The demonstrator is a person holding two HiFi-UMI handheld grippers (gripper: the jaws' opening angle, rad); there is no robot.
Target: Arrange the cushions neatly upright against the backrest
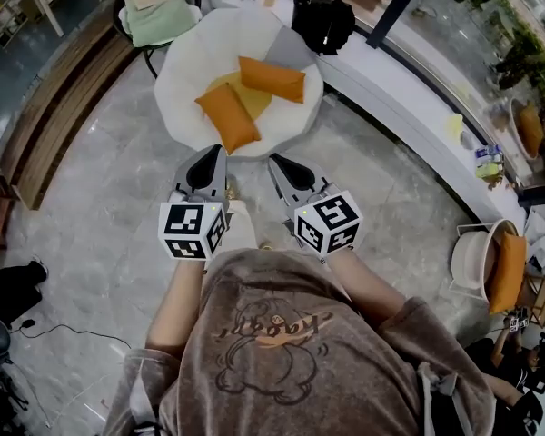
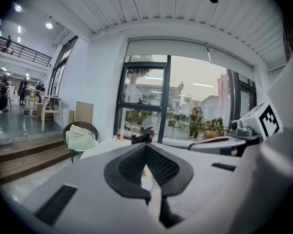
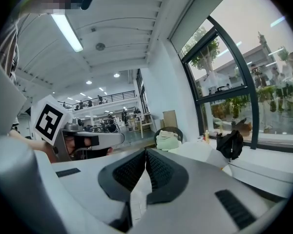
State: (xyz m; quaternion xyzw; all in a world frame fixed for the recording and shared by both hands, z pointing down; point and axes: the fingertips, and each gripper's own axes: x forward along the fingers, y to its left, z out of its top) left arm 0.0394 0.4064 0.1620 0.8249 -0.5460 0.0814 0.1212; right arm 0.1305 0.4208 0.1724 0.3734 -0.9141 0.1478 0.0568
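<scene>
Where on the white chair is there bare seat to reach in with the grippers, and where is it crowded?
Bare: the left side of the white chair, between its rim and the near orange cushion, and a front-right strip beside that cushion. Crowded: centre to back right, where the far orange cushion, yellow cushion and grey cushion overlap.

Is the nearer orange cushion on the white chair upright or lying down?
Lying down: the nearer orange cushion rests flat on the seat of the white chair.
</scene>
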